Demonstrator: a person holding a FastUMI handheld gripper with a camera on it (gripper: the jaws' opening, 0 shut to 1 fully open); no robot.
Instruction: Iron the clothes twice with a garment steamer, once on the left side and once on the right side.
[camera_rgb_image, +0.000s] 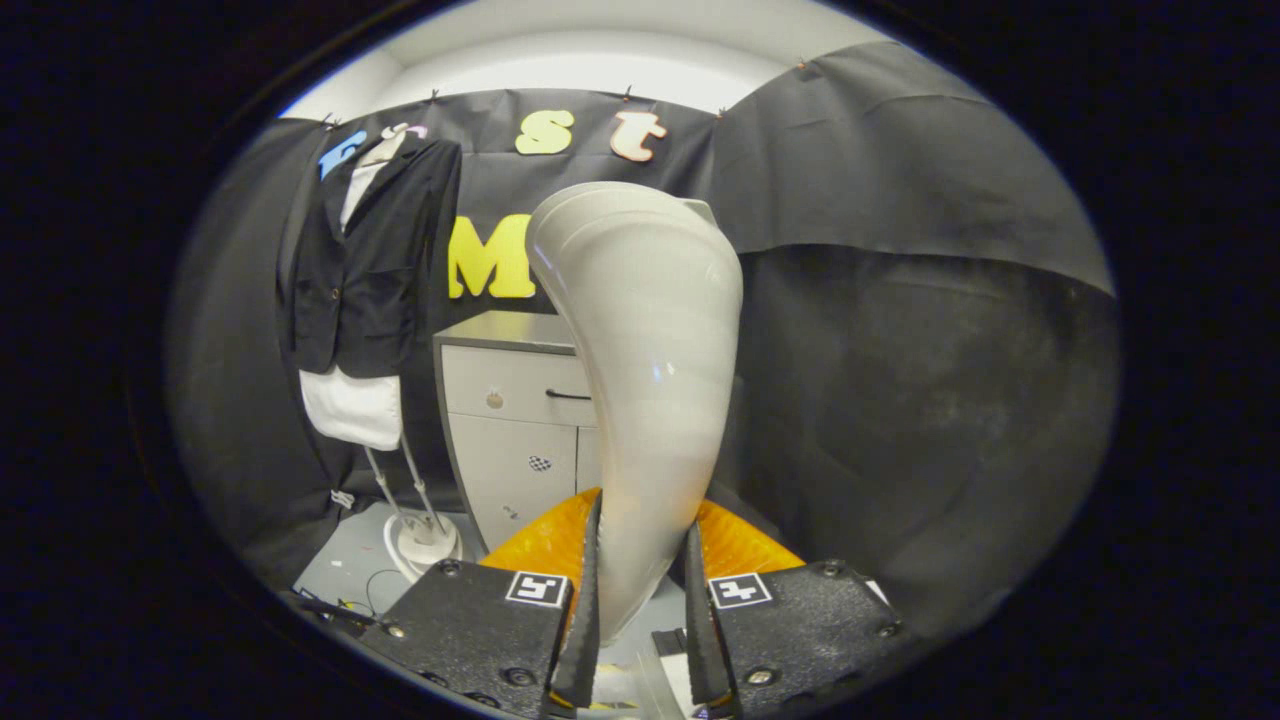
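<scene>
Hand-held gripper (640, 600) pinching garment steamer (645, 380) handle, centre frame. Jacket (365, 260) hangs upper left, well apart. Judged: steamer in hand, both passes left.

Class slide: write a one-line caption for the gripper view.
Tongs shut on the garment steamer, raised ahead of a cabinet; the dark jacket hangs beyond.

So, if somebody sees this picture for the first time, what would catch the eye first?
First the pale, curved garment steamer, rising tall between the gripper's two fingers, which press on its lower part from both sides. Next the dark jacket over a white shirt, hanging on a stand beyond the fingers, against the black booth wall. Beside the clothes, behind the steamer, stands a grey cabinet.
</scene>
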